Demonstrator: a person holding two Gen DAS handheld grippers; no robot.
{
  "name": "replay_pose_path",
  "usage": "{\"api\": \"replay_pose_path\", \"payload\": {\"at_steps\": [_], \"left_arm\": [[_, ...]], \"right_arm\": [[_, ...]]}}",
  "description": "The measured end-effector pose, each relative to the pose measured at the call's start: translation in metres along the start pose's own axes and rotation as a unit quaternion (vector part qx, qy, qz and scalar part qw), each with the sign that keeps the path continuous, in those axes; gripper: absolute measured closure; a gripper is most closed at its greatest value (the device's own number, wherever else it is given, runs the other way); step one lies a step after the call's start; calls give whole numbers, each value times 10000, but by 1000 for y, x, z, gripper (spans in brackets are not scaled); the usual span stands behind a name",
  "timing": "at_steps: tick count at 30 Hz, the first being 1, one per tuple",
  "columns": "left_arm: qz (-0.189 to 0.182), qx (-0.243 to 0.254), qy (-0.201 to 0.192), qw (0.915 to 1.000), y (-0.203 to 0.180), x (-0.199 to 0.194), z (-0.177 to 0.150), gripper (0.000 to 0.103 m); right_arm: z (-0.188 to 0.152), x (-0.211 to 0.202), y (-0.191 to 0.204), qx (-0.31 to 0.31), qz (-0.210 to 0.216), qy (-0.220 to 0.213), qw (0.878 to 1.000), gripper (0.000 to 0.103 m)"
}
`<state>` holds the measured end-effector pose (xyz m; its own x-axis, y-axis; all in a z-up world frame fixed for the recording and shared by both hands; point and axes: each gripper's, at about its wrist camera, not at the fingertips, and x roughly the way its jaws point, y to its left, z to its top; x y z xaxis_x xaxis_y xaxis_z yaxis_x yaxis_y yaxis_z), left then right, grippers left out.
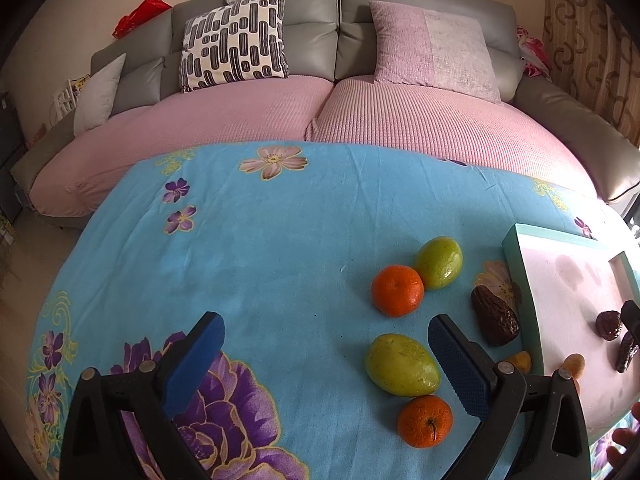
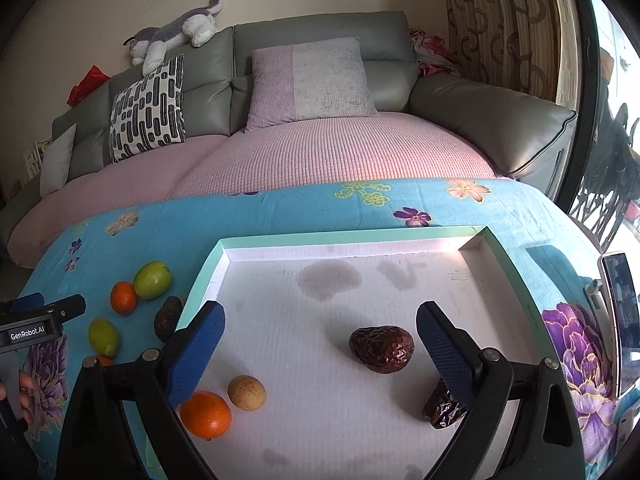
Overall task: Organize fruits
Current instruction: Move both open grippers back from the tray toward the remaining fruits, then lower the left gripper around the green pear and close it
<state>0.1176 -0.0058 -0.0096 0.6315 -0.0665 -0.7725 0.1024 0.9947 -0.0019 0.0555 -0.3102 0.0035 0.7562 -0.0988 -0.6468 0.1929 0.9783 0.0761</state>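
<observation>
Right gripper point(image 2: 318, 330), fingers wide apart and empty, hovers over the tray point(image 2: 404, 240); a date point(image 2: 381, 348) lies between them, lower centre. Left gripper point(image 1: 326, 342) likewise gapes empty above the table point(image 1: 280, 240), a green fruit point(image 1: 401, 365) inside its right finger.

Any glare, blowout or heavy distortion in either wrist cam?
Right wrist: daylight blows out the window at the right edge and puts a bright strip on the tray's far wall; the sofa bows under fisheye. Left wrist: softer, even light, a small blown patch at the right edge, the blue floral cloth bulging strongly; fruit is sharp in both.
</observation>
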Motion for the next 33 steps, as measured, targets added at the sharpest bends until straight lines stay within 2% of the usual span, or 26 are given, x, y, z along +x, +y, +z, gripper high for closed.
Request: {"api": "replay_pose_path", "payload": {"at_steps": [9,14,17,22,25,33], "left_arm": [[-394,-402,-376,9977,21,-6,1,0],[-519,-423,-73,9977,24,6,-3,0],[-446,-334,127,9984,21,12,-5,0],[-694,-281,289,9968,11,17,-9,0],[-786,-49,405,9961,-3,20,-11,0],[-1115,279,726,9907,-32,32,-20,25]], "right_arm": [[-1,5,21,-189,282,174,9993,6],[-5,16,41,-211,585,486,9969,6],[-7,18,51,-253,724,626,9951,6],[-10,18,61,-467,692,661,9943,6],[-9,17,58,-422,693,647,9946,6],[-8,17,49,-273,615,660,9955,6]]}}
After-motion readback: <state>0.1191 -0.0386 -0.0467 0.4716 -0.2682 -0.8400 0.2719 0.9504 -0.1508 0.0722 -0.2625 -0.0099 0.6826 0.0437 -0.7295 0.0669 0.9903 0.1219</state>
